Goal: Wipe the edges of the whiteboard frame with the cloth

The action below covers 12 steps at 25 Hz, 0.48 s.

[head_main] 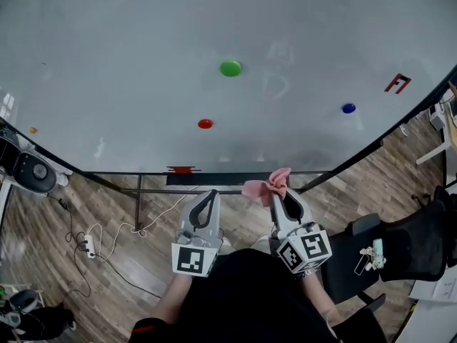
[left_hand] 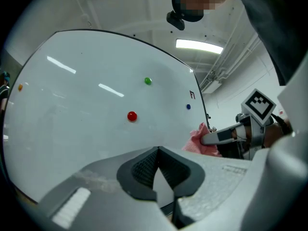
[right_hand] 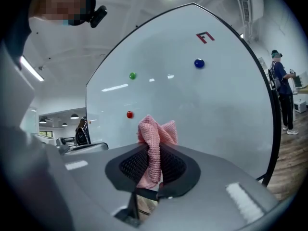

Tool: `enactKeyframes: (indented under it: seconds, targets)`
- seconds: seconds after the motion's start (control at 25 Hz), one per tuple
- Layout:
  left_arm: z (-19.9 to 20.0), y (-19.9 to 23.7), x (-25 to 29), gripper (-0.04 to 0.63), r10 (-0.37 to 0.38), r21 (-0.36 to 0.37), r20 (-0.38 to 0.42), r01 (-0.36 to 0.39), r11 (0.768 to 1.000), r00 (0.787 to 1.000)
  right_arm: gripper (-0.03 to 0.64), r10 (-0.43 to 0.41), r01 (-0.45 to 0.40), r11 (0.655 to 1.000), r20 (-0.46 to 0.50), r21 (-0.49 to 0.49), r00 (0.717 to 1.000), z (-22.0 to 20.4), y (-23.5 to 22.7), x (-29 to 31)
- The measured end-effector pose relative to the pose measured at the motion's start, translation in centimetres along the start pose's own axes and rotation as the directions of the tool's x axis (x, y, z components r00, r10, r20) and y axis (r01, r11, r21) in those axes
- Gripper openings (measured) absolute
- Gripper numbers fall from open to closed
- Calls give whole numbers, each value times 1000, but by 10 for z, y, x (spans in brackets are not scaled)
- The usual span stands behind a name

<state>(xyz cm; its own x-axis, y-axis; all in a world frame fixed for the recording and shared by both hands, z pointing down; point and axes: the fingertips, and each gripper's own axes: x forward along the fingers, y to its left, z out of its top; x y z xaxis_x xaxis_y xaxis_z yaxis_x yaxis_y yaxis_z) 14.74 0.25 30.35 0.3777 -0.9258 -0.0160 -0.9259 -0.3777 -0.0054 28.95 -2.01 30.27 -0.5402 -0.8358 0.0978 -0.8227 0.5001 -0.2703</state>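
A large whiteboard (head_main: 143, 63) with a thin black frame (head_main: 235, 173) stands in front of me, with green (head_main: 230, 68), red (head_main: 205, 123) and blue (head_main: 348, 108) magnets on it. My right gripper (head_main: 280, 191) is shut on a pink cloth (head_main: 266, 186), which bunches out above the jaws (right_hand: 155, 137) just below the board's bottom edge. My left gripper (head_main: 206, 197) hangs beside it, shut with nothing in it (left_hand: 157, 158). The cloth (left_hand: 201, 139) also shows in the left gripper view.
A black tray (head_main: 207, 180) runs under the board's bottom frame, above metal stand legs (head_main: 139, 204). A power strip and cable (head_main: 89, 245) lie on the wood floor at left. A black office chair (head_main: 400, 249) stands at right. A person (right_hand: 281, 93) stands far right.
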Motion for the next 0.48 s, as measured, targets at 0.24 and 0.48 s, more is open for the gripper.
enactKeyframes:
  seconds: [0.24,0.48]
  targets:
    - [12,16,-7,0,9,30,20,-10,1000,1000,49,-24,26,999,70,-33,997,13,24,0]
    - [25,17,2,0,-8,7,60,7,1000,998,48,-37,44,997,107,-57,994,23,32,-1]
